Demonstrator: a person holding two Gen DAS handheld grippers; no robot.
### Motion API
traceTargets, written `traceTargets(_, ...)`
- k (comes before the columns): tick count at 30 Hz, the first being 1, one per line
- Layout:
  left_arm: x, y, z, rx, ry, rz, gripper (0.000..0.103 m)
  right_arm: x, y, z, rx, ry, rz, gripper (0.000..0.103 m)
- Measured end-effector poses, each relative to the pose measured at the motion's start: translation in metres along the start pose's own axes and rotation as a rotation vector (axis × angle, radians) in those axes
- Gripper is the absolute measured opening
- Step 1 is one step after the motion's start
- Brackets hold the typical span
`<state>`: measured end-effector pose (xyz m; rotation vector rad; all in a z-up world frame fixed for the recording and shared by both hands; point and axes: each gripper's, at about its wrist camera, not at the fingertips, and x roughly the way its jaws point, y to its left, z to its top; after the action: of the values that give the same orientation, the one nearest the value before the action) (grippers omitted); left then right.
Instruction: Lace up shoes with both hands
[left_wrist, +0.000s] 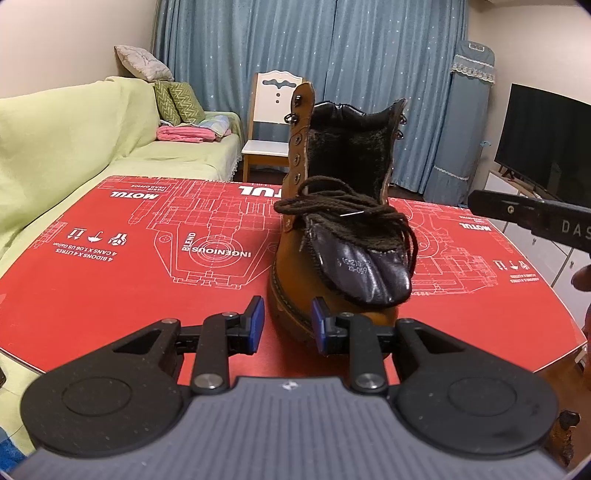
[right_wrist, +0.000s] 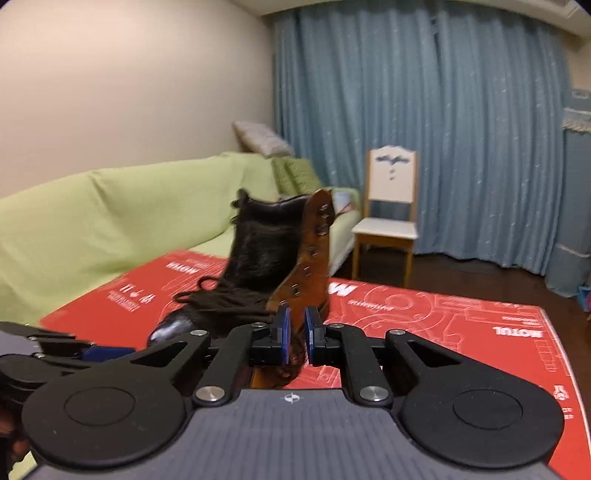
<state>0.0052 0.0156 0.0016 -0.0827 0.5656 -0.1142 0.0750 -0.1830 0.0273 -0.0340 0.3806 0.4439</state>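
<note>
A brown leather boot stands on the red printed sheet, toe towards me, its dark tongue folded forward. A loose dark lace lies bunched on the tongue. My left gripper is open just in front of the toe, nothing between its blue pads. The right gripper's black finger reaches in from the right, apart from the boot. In the right wrist view, my right gripper has a narrow gap between its pads, close against the boot's eyelet flap; no lace shows in the gap. The lace lies to its left.
The red sheet covers the table top, whose edges fall away at left and right. A green-covered sofa is at the left, a white chair behind the boot, a television at the right, blue curtains beyond.
</note>
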Motion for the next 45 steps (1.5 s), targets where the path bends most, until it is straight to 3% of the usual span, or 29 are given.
traceTargets(4,0.000,0.000,0.000,-0.009,-0.005,-0.004,0.023,-0.003,-0.005,0.002,0.036,-0.006,0.007,0.014)
traceTargets(7,0.000,0.000,0.001,-0.007,-0.005,-0.005,0.023,-0.003,-0.007,0.002,0.042,0.005,0.022,0.007)
traceTargets(11,0.000,0.000,0.001,-0.010,-0.006,-0.003,0.023,-0.003,-0.006,-0.001,0.034,0.020,0.065,0.008)
traceTargets(16,-0.001,0.000,0.000,-0.008,-0.002,0.002,0.023,-0.007,-0.002,-0.001,0.019,-0.003,0.053,0.008)
traceTargets(25,-0.001,0.000,0.000,-0.010,-0.006,-0.004,0.023,-0.002,0.015,-0.009,-0.154,0.020,0.048,0.010)
traceTargets(31,-0.003,0.000,0.001,-0.007,-0.011,-0.007,0.023,-0.010,0.010,-0.009,-0.145,-0.007,0.096,0.010)
traceTargets(37,-0.004,0.001,0.001,-0.013,-0.014,-0.008,0.023,-0.014,0.013,-0.012,-0.163,-0.037,0.044,0.010)
traceTargets(45,-0.004,0.001,0.002,-0.003,-0.014,-0.006,0.023,-0.003,0.005,-0.015,-0.064,0.040,0.066,0.010)
